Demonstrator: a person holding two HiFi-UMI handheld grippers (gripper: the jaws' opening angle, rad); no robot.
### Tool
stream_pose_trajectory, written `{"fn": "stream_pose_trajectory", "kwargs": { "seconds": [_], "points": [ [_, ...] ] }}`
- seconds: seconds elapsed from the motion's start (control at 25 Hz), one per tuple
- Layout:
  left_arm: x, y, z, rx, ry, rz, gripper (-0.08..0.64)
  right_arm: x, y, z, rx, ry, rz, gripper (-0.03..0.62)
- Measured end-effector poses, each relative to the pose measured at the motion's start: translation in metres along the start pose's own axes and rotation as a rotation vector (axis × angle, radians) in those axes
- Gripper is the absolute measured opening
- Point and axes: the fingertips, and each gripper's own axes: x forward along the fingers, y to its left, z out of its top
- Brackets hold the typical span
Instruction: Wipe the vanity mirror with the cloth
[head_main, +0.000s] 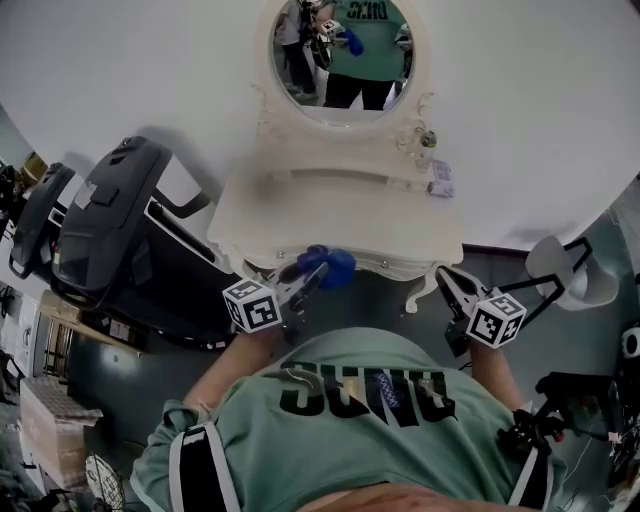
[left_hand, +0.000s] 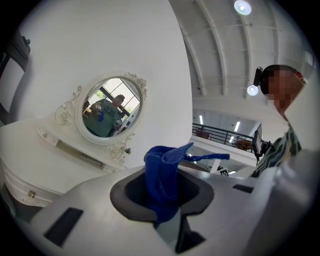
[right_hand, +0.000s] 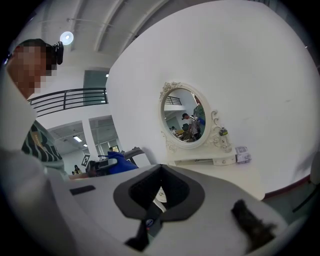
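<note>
The oval vanity mirror (head_main: 345, 50) in its white carved frame stands at the back of a white vanity table (head_main: 300, 215). My left gripper (head_main: 303, 283) hovers at the table's front edge, shut on a bunched blue cloth (head_main: 332, 265). In the left gripper view the cloth (left_hand: 162, 175) hangs pinched between the jaws, with the mirror (left_hand: 110, 110) far ahead to the left. My right gripper (head_main: 452, 292) is held just off the table's front right corner, shut and empty. The right gripper view shows the mirror (right_hand: 184, 116) ahead and the blue cloth (right_hand: 120, 162) off to the left.
A black treadmill (head_main: 110, 230) stands left of the vanity. A small box (head_main: 441, 180) and a little bottle (head_main: 427, 140) sit on the table's right rear. A white round seat on a black frame (head_main: 570, 270) is at the right. Cardboard boxes (head_main: 50, 420) lie lower left.
</note>
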Motion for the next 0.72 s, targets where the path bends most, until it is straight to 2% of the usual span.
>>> {"fn": "stream_pose_trajectory", "kwargs": {
  "seconds": [0.12, 0.28, 0.36, 0.52, 0.64, 0.72],
  "points": [
    [0.008, 0.004, -0.002, -0.008, 0.019, 0.010, 0.089, 0.006, -0.012, -0.003, 0.033, 0.012, 0.002, 0.008],
    [-0.002, 0.006, 0.005, -0.021, 0.020, 0.022, 0.089, 0.010, -0.004, -0.003, 0.040, 0.041, 0.000, 0.008],
    [-0.002, 0.021, 0.012, -0.041, 0.016, 0.024, 0.089, 0.024, -0.004, 0.003, 0.038, 0.045, -0.003, 0.006],
    [0.009, 0.097, 0.046, -0.044, 0.026, -0.013, 0.089, 0.112, -0.013, 0.021, 0.016, 0.046, -0.014, 0.008],
    [0.022, 0.150, 0.087, -0.019, 0.045, -0.064, 0.089, 0.176, -0.016, 0.043, 0.024, 0.028, -0.037, 0.008],
    [0.028, 0.177, 0.119, 0.004, 0.058, -0.095, 0.089, 0.213, -0.011, 0.063, -0.003, 0.025, -0.041, 0.006]
  ]
}}
